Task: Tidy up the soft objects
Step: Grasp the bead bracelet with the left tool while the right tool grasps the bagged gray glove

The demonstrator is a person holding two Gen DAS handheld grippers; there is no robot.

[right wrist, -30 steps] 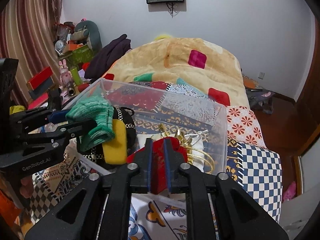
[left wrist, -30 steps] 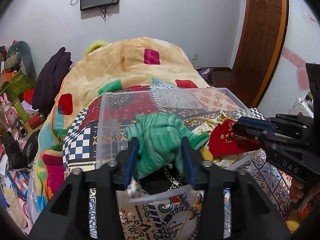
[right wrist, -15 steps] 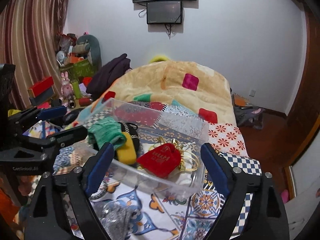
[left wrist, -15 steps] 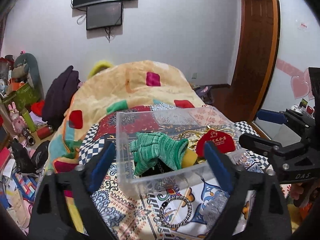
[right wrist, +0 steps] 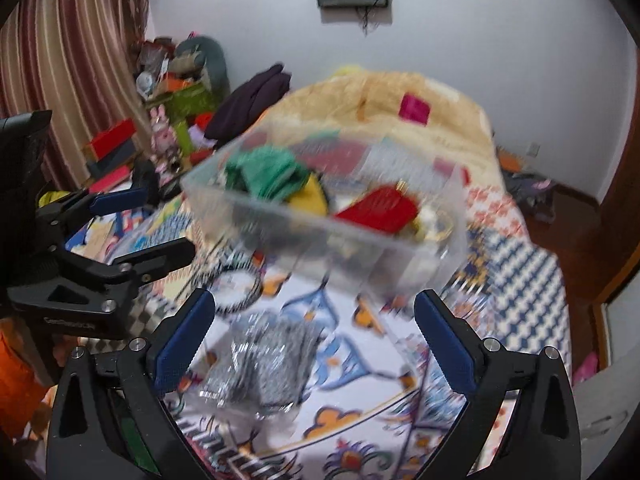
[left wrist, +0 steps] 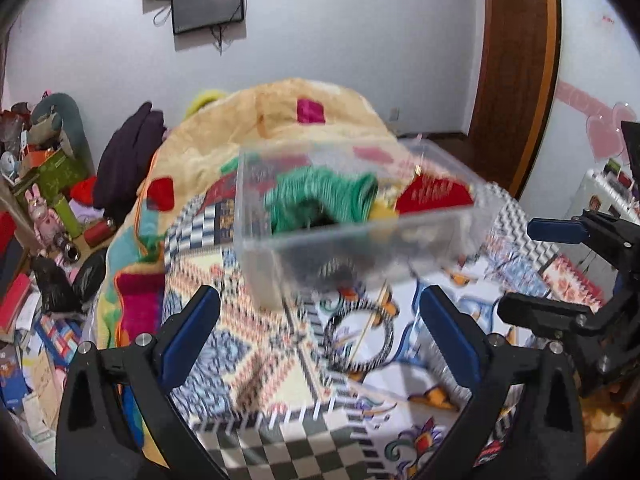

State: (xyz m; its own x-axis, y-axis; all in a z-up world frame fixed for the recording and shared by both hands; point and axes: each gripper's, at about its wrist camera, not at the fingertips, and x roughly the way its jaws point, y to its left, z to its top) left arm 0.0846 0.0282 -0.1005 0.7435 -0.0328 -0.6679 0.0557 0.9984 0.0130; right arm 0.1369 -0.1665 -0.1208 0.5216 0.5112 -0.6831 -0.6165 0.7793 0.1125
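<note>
A clear plastic box (left wrist: pixel 360 240) (right wrist: pixel 320 236) stands on the patterned bedspread. It holds a green knitted piece (left wrist: pixel 320 196) (right wrist: pixel 268 172), a yellow item (right wrist: pixel 308 200) and a red pouch (left wrist: pixel 434 196) (right wrist: pixel 380 208). My left gripper (left wrist: pixel 320 336) is open and empty, in front of the box; it also shows in the right wrist view (right wrist: pixel 140 224). My right gripper (right wrist: pixel 314 344) is open and empty, above a silvery grey soft item (right wrist: pixel 264 360); it also shows in the left wrist view (left wrist: pixel 552 272). A black-and-white ring (left wrist: pixel 360 336) (right wrist: pixel 236 284) lies in front of the box.
A beige quilt (left wrist: pixel 304 112) is heaped behind the box. Dark clothes (left wrist: pixel 128 160), toys and boxes (left wrist: pixel 44 184) crowd the left side. A wooden door (left wrist: pixel 516 72) is at the right. A screen (left wrist: pixel 208 4) hangs on the wall.
Both grippers let go of the green piece and the red pouch in the box, opened wide and pulled back and up. The views are blurred with motion now.
</note>
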